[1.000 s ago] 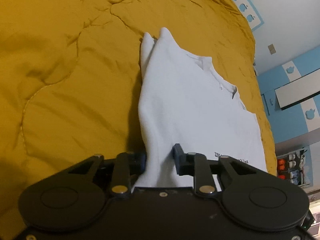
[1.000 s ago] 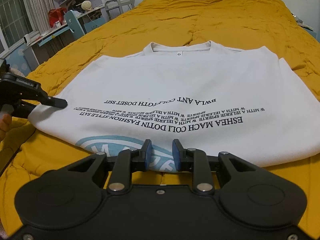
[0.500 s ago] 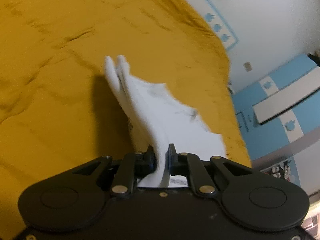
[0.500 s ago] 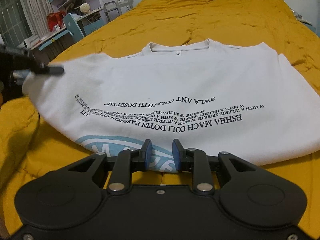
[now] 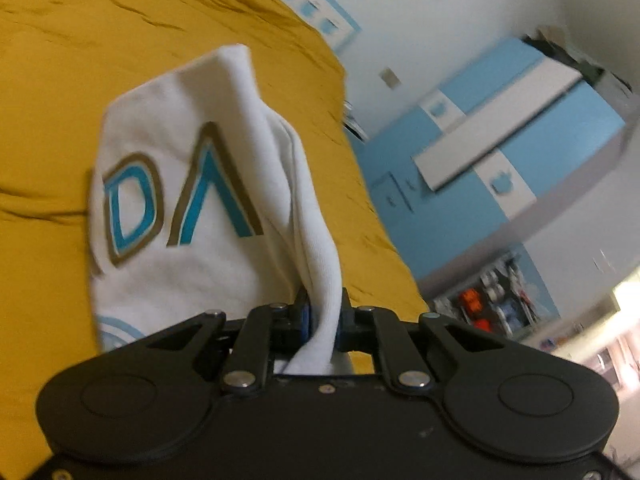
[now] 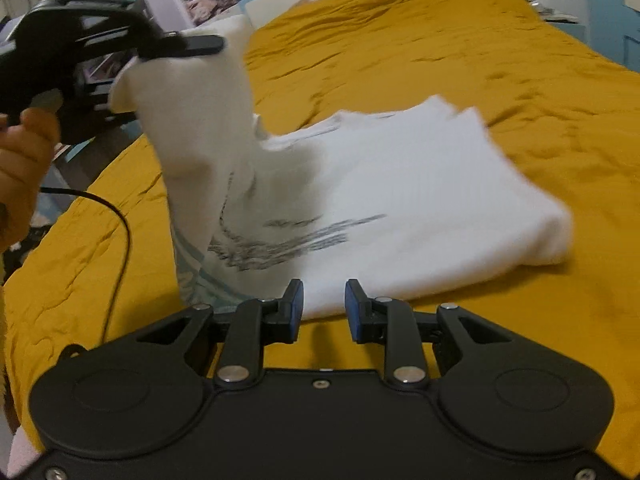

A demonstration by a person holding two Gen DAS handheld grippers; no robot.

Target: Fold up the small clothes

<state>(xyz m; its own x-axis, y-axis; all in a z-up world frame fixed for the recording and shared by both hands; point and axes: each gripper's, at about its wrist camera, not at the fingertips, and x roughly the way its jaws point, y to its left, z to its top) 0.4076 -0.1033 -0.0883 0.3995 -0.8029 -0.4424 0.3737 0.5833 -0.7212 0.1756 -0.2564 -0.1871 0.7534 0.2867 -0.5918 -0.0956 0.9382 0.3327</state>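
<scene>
A: Left claw [image 5: 322, 316] status?
B: Clenched on a bunched edge of the white t-shirt [image 5: 192, 216]. Cloth pinched between the pads and lifted clear of the bed [image 5: 52, 80]. The raised flap shows blue letters with a brown outline.
A: Right claw [image 6: 323, 306]?
B: Released, jaws part-way apart with nothing between them. It sits low, just at the near hem of the t-shirt [image 6: 400, 200]; whether a pad touches the hem I can't tell.
A: Where's the rest of the shirt?
B: Right-hand part lies flat on the yellow bedspread [image 6: 480, 60], black print facing up, blurred. Its left side is pulled up into a standing fold by the left claw [image 6: 182, 44], with a hand [image 6: 24, 148] on the grip and a black cable [image 6: 116, 240] trailing below it over the bedspread.
A: Edges?
B: Right edge of the shirt is a thick rounded fold. Far corner is lifted a little, blurred.
A: Room to move?
B: Open bedspread to the right of the shirt and beyond it up to the wall. Near strip in front of the right claw is bare too. Past the bed's far edge in the left view stands a blue and white cabinet [image 5: 500, 152].
</scene>
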